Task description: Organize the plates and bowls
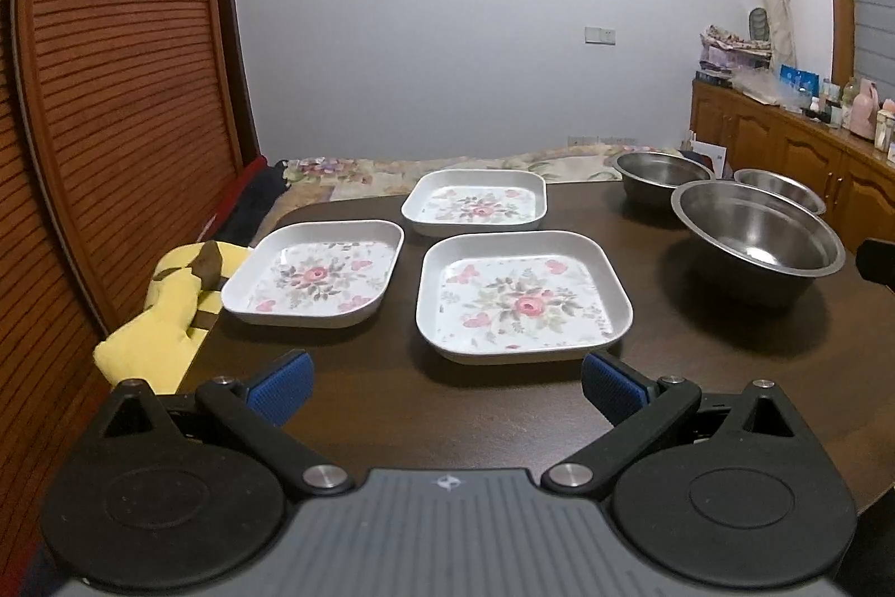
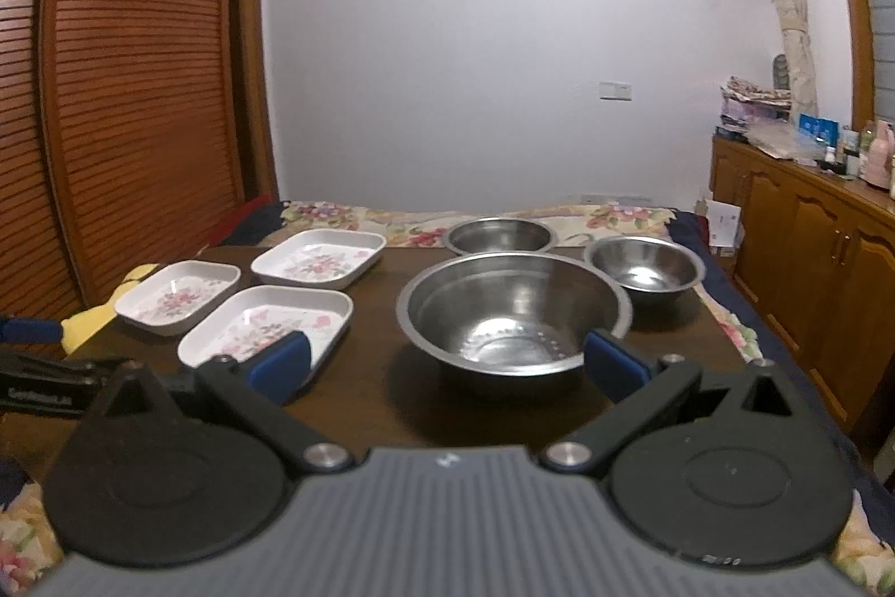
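Observation:
Three square white plates with pink flowers lie on the dark table: a near one (image 1: 526, 295), a left one (image 1: 316, 275) and a far one (image 1: 475, 202). Three steel bowls stand to the right: a large near one (image 1: 758, 239) (image 2: 514, 311), a far one (image 1: 663, 174) (image 2: 500, 233) and a small one (image 1: 780, 188) (image 2: 643, 267). My left gripper (image 1: 447, 387) is open and empty, just before the near plate. My right gripper (image 2: 447, 365) is open and empty, just before the large bowl. The near plate also shows in the right wrist view (image 2: 263, 325).
A yellow cloth (image 1: 162, 323) hangs at the table's left edge. A louvred wooden door (image 1: 112, 93) stands at the left. A wooden sideboard (image 2: 811, 233) with clutter runs along the right wall. A floral bedspread (image 1: 363, 172) lies beyond the table.

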Demonstrator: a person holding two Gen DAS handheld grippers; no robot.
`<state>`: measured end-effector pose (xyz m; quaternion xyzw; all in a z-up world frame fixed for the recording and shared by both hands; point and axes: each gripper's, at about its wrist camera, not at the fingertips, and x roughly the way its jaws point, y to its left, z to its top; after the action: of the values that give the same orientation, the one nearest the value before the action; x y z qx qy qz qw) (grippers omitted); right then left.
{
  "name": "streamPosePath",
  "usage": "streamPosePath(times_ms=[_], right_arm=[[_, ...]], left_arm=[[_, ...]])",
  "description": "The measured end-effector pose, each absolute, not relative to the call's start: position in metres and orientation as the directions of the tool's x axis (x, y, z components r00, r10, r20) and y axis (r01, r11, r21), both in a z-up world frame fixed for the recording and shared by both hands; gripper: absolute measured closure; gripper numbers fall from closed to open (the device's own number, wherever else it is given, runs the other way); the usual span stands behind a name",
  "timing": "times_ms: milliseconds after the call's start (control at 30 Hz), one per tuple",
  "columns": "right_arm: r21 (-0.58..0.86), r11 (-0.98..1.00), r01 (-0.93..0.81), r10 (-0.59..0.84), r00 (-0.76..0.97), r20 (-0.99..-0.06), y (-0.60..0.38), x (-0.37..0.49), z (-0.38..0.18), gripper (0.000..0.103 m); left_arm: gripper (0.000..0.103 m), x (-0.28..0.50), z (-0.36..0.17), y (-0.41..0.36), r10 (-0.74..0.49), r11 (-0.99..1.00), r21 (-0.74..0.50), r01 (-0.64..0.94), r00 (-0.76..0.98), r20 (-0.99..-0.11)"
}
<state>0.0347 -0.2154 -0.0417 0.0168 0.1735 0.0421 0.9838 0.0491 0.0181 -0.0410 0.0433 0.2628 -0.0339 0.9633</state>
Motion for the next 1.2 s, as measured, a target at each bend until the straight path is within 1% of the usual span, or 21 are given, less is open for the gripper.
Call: streamPosePath(times_ms=[100,233,600,700,800,933,1067,1100,1200], right_arm=[[0.057,0.993,-0.105,0.118,0.931,-0.344,-0.211,0.038,-0.041,0.000],[0.047,0.991,-0.126,0.134,0.929,-0.344,-0.203,0.046,-0.040,0.000],[0.026,0.980,-0.197,0.192,0.909,-0.370,-0.177,0.071,-0.039,0.000],[0.016,0.973,-0.231,0.220,0.896,-0.386,-0.168,0.079,-0.040,0.000],[0.011,0.964,-0.265,0.246,0.879,-0.408,-0.159,0.089,-0.040,0.000],[0.023,0.957,-0.290,0.271,0.857,-0.438,-0.151,0.103,-0.044,0.000],[0.040,0.952,-0.304,0.287,0.836,-0.468,-0.144,0.116,-0.053,0.000],[0.042,0.950,-0.308,0.290,0.829,-0.478,-0.142,0.119,-0.056,0.000],[0.043,0.946,-0.321,0.299,0.812,-0.502,-0.135,0.125,-0.063,0.000]], left_arm=[[0.000,0.059,-0.043,0.024,-0.055,0.995,0.047,0.093,0.855,-0.516],[0.000,0.074,-0.046,0.030,-0.055,0.994,0.052,0.099,0.839,-0.541],[0.000,0.104,-0.053,0.049,-0.049,0.994,0.054,0.098,0.816,-0.576],[0.000,0.113,-0.055,0.059,-0.078,0.993,0.026,0.115,0.808,-0.584],[0.000,0.123,-0.057,0.064,-0.065,0.993,0.043,0.113,0.796,-0.602],[0.000,0.135,-0.057,0.074,-0.071,0.992,0.040,0.120,0.793,-0.605],[0.000,0.144,-0.053,0.082,-0.096,0.990,0.031,0.141,0.801,-0.591],[0.002,0.146,-0.052,0.083,-0.105,0.989,0.023,0.147,0.801,-0.589],[0.010,0.154,-0.051,0.086,-0.145,0.984,-0.007,0.176,0.793,-0.592]])
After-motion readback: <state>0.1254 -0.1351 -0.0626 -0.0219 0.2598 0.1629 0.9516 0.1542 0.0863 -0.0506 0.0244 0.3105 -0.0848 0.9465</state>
